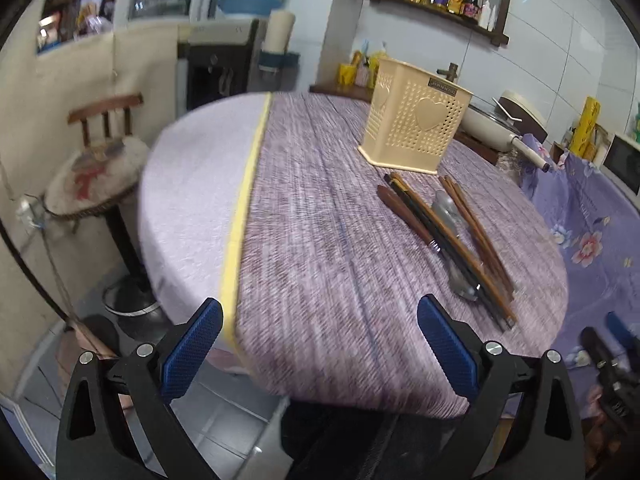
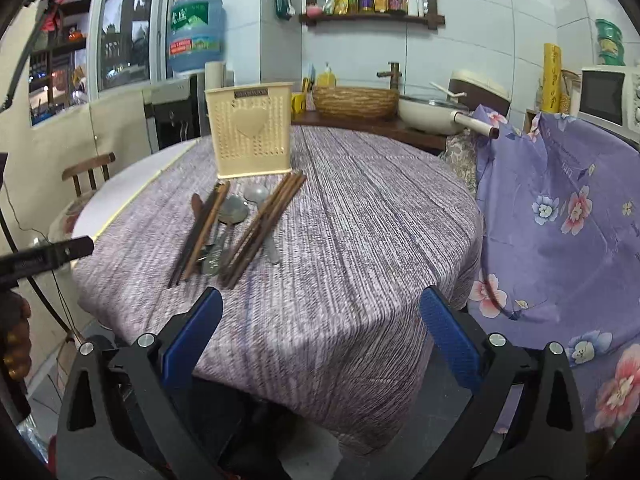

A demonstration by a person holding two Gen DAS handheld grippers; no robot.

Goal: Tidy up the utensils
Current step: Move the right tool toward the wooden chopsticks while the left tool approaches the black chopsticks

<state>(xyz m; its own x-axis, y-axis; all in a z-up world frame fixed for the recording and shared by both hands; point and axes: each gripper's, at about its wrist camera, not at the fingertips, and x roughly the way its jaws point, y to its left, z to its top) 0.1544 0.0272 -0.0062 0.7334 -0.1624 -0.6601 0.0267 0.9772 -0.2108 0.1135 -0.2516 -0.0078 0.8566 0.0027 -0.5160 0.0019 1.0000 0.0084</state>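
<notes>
**Utensils wait in a heap on the table**

The chopsticks and spoons lie piled and blurry on the table, just before the cream holder. Its inside is hidden. Left gripper and right gripper hang wide apart, grasping nothing.

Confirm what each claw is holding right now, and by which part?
Nothing is held. The left claw and right claw are both open and empty, short of the table. Chopsticks and spoons lie untouched by the cream utensil holder.
</notes>
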